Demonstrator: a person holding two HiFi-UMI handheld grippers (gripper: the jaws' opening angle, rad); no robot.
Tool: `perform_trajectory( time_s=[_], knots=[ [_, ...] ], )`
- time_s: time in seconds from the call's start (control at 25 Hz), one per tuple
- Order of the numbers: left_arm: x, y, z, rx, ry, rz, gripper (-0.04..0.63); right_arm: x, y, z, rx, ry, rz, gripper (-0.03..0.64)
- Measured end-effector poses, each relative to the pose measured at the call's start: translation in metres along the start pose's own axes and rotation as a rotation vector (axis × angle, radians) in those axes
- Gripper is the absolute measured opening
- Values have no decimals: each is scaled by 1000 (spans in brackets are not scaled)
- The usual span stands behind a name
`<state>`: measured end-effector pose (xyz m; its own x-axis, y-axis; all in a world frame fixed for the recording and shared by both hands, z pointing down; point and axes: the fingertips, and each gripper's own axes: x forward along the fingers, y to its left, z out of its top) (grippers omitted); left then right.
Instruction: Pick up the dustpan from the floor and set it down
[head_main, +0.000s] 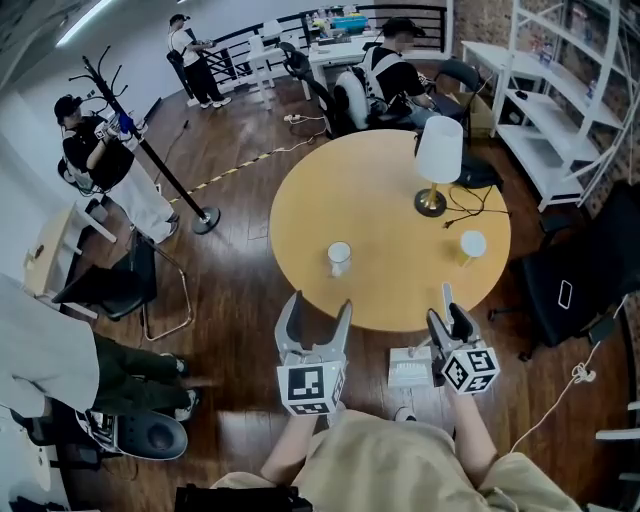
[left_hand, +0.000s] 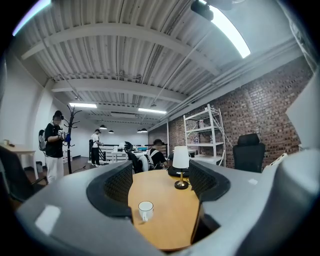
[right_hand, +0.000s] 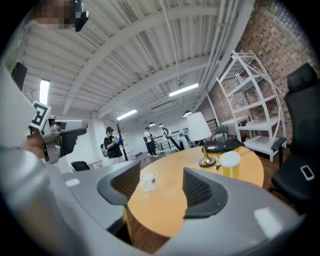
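1. Two grippers are held level at the near edge of the round table (head_main: 400, 300).
2. Left gripper (head_main: 318, 302): jaws spread, nothing between them.
3. Right gripper (head_main: 447, 314): jaws apart, empty.
4. White dustpan (head_main: 410, 368) sits on the floor, just left of the right gripper, held by neither.
5. On the table: white cup (head_main: 339, 257), lamp (head_main: 438, 160), yellow cup (head_main: 472, 245).

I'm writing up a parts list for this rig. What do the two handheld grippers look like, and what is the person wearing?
Both the left gripper and right gripper are light grey, with two curved fingers lined with black ribbed pads. Each carries a white cube printed with black square markers. The person wears a beige top.
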<state>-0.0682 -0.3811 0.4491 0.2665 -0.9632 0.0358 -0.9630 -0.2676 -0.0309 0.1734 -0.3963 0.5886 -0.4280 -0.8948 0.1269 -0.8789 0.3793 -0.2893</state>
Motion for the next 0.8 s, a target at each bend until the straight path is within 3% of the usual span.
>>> perform_trajectory(
  time_s=[0.08,0.16,0.24,0.52,0.8],
  knots=[
    [1,-2,0,1,-3,-1,333,1,16,28,-112,-34,10,291],
    [2,-1,-1,7,-8,7,333,3,31,53,-232,-66,2,378],
    [1,1,-3,8,-9,15,333,3,43,76,-285,-108,-12,416],
    [-4,6,0,-15,-29,40,333,-1,59,126,-332,-158,-77,399],
    [-7,13,-4,-26,-28,43,331,-4,73,128,-316,-157,-65,370]
  ],
)
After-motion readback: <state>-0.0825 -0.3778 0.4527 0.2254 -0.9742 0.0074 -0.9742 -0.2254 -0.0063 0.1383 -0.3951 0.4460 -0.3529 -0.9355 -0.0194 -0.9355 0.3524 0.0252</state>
